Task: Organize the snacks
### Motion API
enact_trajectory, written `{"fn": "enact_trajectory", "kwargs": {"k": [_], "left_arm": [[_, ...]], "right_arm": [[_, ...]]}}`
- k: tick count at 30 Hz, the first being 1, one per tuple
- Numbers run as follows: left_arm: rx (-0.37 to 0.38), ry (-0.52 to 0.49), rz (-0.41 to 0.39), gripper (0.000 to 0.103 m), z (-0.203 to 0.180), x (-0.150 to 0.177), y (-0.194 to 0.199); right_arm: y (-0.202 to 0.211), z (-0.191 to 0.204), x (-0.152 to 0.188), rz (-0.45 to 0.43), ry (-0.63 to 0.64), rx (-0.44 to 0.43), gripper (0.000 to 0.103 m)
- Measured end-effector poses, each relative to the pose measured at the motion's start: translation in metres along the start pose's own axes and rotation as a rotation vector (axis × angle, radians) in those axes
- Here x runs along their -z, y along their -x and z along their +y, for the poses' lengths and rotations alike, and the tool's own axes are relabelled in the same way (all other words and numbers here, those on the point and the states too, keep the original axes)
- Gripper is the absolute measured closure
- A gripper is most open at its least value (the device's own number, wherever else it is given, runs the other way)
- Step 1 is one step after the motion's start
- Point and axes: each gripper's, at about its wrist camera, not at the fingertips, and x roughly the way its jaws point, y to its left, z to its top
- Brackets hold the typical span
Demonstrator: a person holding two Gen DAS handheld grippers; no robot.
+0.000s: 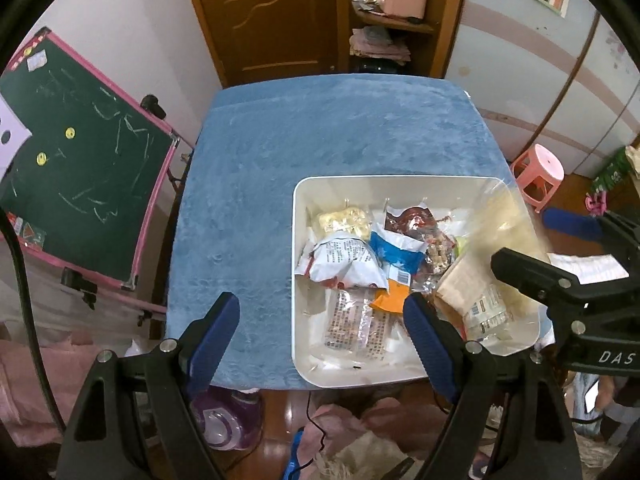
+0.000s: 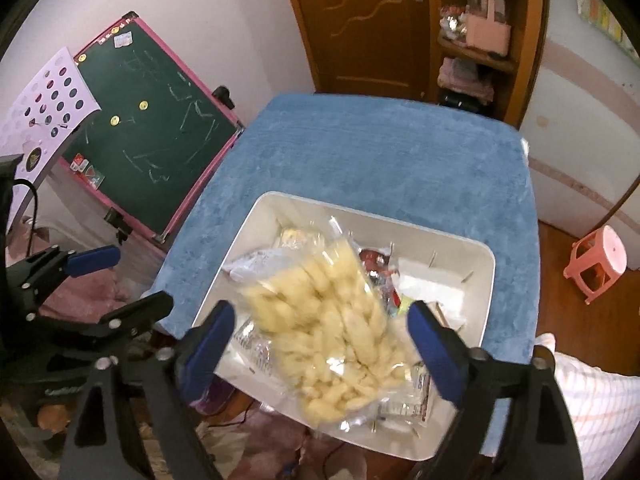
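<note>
Right gripper (image 2: 320, 348), foreground: jaws spread wide, with a clear bag of pale yellow puffed snacks (image 2: 332, 340) lying blurred between the blue pads (image 2: 212, 340) and apparently touched by neither. The bag sits over the near corner of the white bin (image 2: 486, 280); whether it is falling or already at rest on the packets beneath cannot be told.

Left gripper (image 1: 320, 344), foreground of its own view: jaws likewise spread and holding nothing, poised over the bin's near edge.

Middle ground: the bin holds the remaining snacks, among them a white printed packet (image 1: 344, 260), a blue-and-white packet (image 1: 394, 252), a clear wrapper with dark text (image 1: 356, 324) and a reddish packet (image 1: 416, 220).

Far ground: the blue cloth (image 1: 300, 140) covering the table shows no loose snacks.

Step in hand, as judged: release of the puffed-snack bag into the bin, late in the task. The next move likely calls for lifting the right gripper clear without snagging the film, then checking that the bag lies inside the rim.
</note>
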Motion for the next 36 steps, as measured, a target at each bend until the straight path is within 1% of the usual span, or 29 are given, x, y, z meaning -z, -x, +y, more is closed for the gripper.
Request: {"fn": "enact_trajectory", "kwargs": {"k": [3, 7, 10, 16, 20, 23, 24, 26, 27, 31, 36], "left_arm": [[0.006, -0.028, -0.009, 0.020, 0.005, -0.001, 0.007], [0.026, -0.043, -0.033, 0.019, 0.011, -0.005, 0.015], [0.047, -0.043, -0.053, 0.017, 0.015, -0.010, 0.020], [0.064, -0.064, -0.129, 0.015, 0.013, -0.021, 0.043], [0.093, -0.055, -0.174, 0.015, 0.011, -0.031, 0.061], [0.107, -0.033, -0.212, 0.014, 0.010, -0.036, 0.074], [0.107, -0.022, -0.220, 0.013, 0.009, -0.037, 0.078], [0.098, -0.011, -0.222, 0.007, 0.006, -0.039, 0.081], [0.094, -0.005, -0.225, 0.006, 0.004, -0.039, 0.083], [0.065, 0.013, -0.240, 0.005, -0.003, -0.034, 0.091], [0.028, -0.015, -0.289, 0.005, -0.017, -0.026, 0.108]], "right_arm": [[0.004, 0.010, 0.000, -0.027, 0.001, 0.023, 0.004], [0.011, 0.016, -0.002, -0.044, -0.042, 0.054, 0.004], [0.019, 0.016, -0.002, -0.060, -0.083, 0.070, 0.004], [0.052, 0.021, -0.004, -0.131, -0.131, 0.101, 0.004], [0.079, 0.025, -0.006, -0.196, -0.160, 0.109, 0.004], [0.097, 0.026, -0.008, -0.233, -0.198, 0.144, 0.004], [0.102, 0.026, -0.009, -0.238, -0.217, 0.145, 0.004], [0.113, 0.025, -0.008, -0.271, -0.238, 0.126, 0.004], [0.117, 0.025, -0.007, -0.284, -0.244, 0.125, 0.004], [0.130, 0.030, -0.002, -0.319, -0.240, 0.139, 0.004], [0.138, 0.037, 0.002, -0.352, -0.216, 0.168, 0.004]]}}
